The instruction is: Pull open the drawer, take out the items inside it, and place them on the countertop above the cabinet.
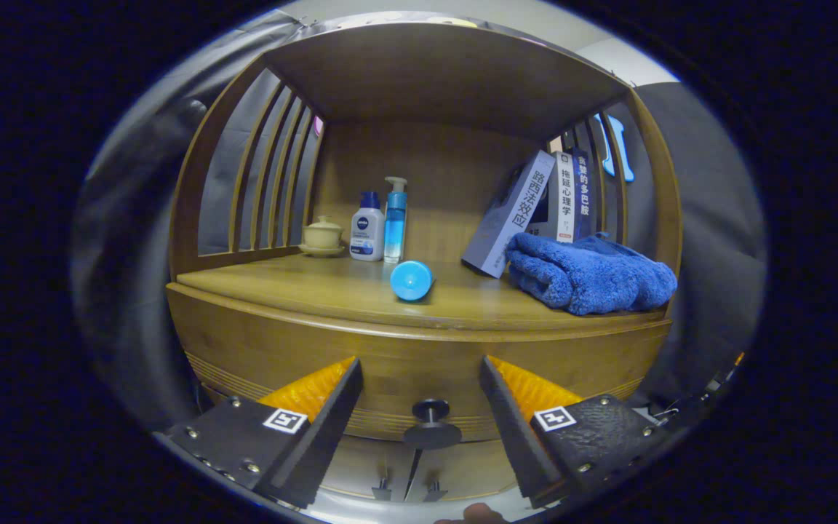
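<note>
A wooden cabinet fills the view, its drawer front (419,378) closed, with a dark round knob (431,411) at its middle. My gripper (419,364) is open, one finger on each side of the knob, which sits between them and a little below the tips. Nothing is pressed between the fingers. On the countertop (302,287) above the drawer lies a blue cylindrical object (412,280) on its side, its round end facing me. The drawer's inside is hidden.
On the countertop stand a small cream lidded cup (323,236), a white bottle (367,227) and a blue pump bottle (394,218) at the back left. Leaning books (528,211) and a folded blue towel (590,273) take the right side. Slatted wooden sides and a shelf roof enclose it.
</note>
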The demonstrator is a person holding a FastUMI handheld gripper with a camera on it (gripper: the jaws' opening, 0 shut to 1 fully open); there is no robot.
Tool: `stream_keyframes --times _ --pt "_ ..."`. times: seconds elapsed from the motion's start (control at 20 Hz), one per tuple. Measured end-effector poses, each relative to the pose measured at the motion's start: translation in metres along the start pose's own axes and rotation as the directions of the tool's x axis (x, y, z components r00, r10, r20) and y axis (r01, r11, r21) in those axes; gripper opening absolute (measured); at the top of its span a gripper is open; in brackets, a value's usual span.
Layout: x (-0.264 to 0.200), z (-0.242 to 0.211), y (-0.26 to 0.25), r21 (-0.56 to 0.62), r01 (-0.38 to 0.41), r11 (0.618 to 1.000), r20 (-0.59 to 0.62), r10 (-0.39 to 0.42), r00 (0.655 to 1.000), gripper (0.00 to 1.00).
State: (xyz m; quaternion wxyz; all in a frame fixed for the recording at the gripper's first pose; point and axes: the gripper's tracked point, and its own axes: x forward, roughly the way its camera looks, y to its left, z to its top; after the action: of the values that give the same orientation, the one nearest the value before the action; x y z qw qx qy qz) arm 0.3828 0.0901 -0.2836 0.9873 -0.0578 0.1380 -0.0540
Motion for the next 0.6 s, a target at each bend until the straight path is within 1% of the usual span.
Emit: stream_keyframes --times 0.1,0.2,0.3,0.4,0.5,0.6 --pt "0.000 -0.001 0.000 -0.001 -0.001 1.000 0.006 0.001 1.000 0.98" --pt "-0.001 -0.002 0.001 -0.032 -0.007 0.999 0.005 0.007 1.000 0.99" --pt "-0.011 -0.002 0.012 -0.032 -0.078 0.996 -0.001 0.078 0.997 0.99" --pt "-0.021 0.016 0.017 -0.044 -0.148 0.988 0.036 0.150 0.988 0.98" --pt "-0.031 0.040 0.008 -0.057 -0.199 0.978 0.088 0.203 0.975 0.98" --pt "-0.042 0.060 -0.011 -0.039 -0.241 0.970 0.132 0.244 0.961 0.98"
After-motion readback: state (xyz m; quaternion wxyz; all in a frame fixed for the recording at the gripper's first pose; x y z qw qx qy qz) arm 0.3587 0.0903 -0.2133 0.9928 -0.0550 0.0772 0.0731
